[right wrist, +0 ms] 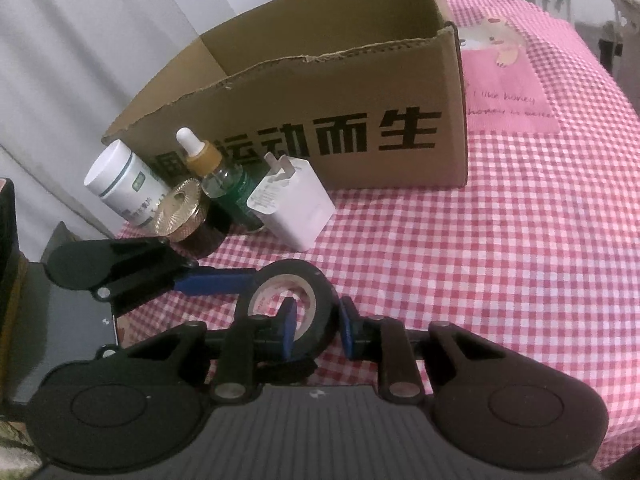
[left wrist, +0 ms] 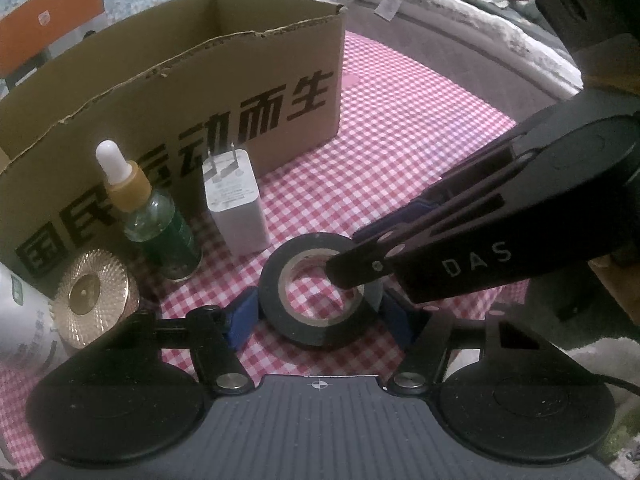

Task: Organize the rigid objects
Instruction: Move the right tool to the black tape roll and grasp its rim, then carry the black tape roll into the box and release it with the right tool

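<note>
A black tape roll (left wrist: pixel 320 292) lies on the pink checked tablecloth (left wrist: pixel 400 152). My left gripper (left wrist: pixel 320 316) has a blue pad on each outer side of the roll. My right gripper (right wrist: pixel 318 320) grips the roll's wall (right wrist: pixel 320 304), one finger inside the hole and one outside; its arm (left wrist: pixel 460 240) shows in the left wrist view, tip in the hole. A dropper bottle (left wrist: pixel 156 216), a white charger (left wrist: pixel 236 208), a gold-lidded jar (left wrist: pixel 92 296) and a white bottle (right wrist: pixel 124 184) stand before an open cardboard box (left wrist: pixel 200 92).
The box (right wrist: pixel 340 112) stands at the back of the table against a white wall. A bed with a fluffy blanket (left wrist: pixel 460 12) lies beyond the table. A pink picture patch (right wrist: pixel 508 80) is printed on the cloth right of the box.
</note>
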Available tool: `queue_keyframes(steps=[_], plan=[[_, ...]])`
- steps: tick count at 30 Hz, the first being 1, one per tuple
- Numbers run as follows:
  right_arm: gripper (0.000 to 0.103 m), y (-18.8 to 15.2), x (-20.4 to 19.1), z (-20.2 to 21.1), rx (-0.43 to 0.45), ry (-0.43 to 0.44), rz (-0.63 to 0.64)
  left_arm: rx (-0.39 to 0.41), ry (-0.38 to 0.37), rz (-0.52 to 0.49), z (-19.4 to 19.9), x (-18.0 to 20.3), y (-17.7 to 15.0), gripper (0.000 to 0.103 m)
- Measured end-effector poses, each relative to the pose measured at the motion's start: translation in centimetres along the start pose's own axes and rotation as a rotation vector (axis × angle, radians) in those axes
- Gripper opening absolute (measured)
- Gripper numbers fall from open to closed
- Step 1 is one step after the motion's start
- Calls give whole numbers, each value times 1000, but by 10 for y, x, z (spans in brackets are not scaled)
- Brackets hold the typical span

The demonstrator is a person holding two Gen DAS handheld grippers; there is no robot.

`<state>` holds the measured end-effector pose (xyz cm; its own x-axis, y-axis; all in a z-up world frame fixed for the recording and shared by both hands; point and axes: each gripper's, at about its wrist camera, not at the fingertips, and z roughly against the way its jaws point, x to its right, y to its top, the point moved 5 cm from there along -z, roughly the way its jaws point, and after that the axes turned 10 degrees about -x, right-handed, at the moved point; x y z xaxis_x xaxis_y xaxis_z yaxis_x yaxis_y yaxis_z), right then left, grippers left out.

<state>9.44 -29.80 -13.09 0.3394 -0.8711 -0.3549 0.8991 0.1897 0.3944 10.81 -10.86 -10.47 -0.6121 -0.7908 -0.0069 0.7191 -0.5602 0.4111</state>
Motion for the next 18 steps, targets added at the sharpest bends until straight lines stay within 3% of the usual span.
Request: queue_keyframes(steps=[6,18], plan=[[24,2,-1,-3,2,-20,25,-5,-3,-3,-2,-1,3,70],[20,1,-2,-1,26,-11,25,24,9,3,4,1,0,66]])
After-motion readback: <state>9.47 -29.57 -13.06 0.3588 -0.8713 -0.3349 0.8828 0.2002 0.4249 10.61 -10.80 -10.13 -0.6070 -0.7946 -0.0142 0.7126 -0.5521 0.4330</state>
